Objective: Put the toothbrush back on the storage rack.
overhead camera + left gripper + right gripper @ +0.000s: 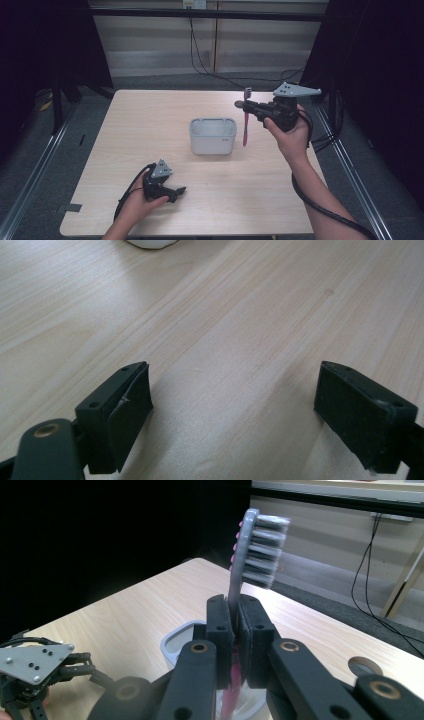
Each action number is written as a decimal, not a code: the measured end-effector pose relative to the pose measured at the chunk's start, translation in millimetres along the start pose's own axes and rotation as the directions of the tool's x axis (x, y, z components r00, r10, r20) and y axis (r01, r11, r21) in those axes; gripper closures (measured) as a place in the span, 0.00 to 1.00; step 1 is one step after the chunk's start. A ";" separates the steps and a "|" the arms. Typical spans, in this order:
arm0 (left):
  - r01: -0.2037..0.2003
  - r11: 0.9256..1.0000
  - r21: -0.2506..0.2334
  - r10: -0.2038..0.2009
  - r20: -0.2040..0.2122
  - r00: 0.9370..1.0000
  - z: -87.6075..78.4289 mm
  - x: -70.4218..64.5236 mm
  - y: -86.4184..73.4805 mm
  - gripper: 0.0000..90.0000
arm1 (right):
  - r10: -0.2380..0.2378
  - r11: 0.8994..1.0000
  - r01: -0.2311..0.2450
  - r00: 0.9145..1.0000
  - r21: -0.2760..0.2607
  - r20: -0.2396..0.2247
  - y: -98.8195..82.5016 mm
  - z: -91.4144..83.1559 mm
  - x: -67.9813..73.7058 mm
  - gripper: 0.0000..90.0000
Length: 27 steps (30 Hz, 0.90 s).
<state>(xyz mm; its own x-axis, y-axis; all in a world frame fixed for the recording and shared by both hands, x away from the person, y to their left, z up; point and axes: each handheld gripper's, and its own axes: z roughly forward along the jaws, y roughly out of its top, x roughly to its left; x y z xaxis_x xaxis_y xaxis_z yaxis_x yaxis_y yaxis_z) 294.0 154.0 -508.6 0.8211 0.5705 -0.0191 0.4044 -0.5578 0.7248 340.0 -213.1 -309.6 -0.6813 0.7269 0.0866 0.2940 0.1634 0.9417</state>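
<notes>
Clamping a pink toothbrush [245, 120] near its neck, the right tool [242, 104] holds it upright above the surface [150, 125], bristled head up, just beside the right side of a white plastic container [213, 135]. In the right gripper view the pads press together on the toothbrush [235, 605] handle, and the container [175, 642] rim shows below. The left tool [179, 190] rests low on the near left part of the surface, well apart from the container, jaws spread wide with nothing between them.
</notes>
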 end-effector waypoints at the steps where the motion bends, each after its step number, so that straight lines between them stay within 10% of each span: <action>1: 0.000 1.000 0.000 0.000 0.000 1.000 0.0 0.0 0.0 0.16 | -0.016 1.000 0.016 1.000 -0.005 0.005 2.1 1.4 2.3 0.94; 27: 0.000 1.000 0.000 0.000 0.000 1.000 0.0 0.0 0.0 0.16 | -0.024 0.997 0.028 0.998 -0.075 0.060 12.4 17.6 -3.2 0.94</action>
<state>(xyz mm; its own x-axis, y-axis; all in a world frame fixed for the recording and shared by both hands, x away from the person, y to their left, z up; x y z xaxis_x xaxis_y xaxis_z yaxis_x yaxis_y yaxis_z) 294.0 154.0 -508.6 0.8210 0.5707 -0.0190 0.4046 -0.5580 0.7245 357.6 -201.7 -303.9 -0.6465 0.7616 0.0445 0.2233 0.1331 0.9656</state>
